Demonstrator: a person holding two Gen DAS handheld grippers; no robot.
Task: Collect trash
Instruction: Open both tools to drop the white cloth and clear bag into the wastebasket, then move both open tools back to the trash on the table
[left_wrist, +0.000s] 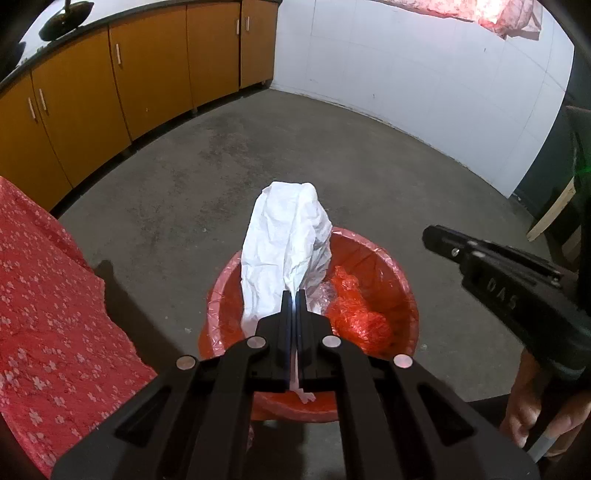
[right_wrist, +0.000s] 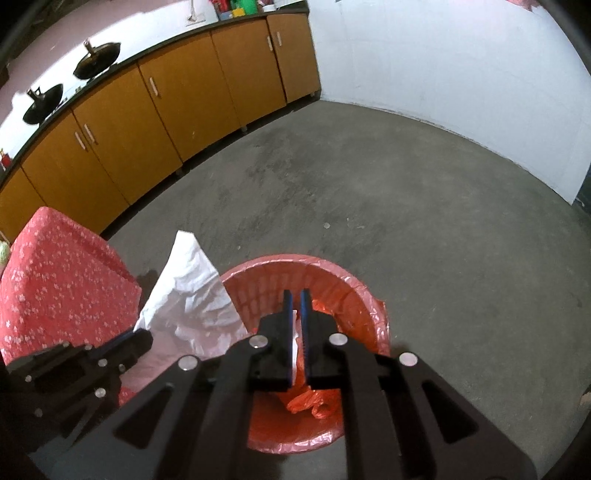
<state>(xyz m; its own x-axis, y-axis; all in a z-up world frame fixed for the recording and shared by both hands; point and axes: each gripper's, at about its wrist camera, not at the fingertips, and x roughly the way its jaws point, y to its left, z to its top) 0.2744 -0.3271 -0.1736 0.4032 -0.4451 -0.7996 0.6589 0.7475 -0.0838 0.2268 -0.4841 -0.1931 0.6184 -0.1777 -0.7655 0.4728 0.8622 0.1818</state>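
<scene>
The left tool (left_wrist: 294, 301) pinches white crumpled paper (left_wrist: 286, 243) above the red bin (left_wrist: 391, 280); the right tool (right_wrist: 296, 299) stands narrowly parted.

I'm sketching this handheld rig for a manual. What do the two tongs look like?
Both are matte black with angular linkage arms holding round silver pins. The left tongs and right tongs have flat fingers faced with blue pads. The right tool's body bears raised letters, and a hand shows at its grip.
</scene>
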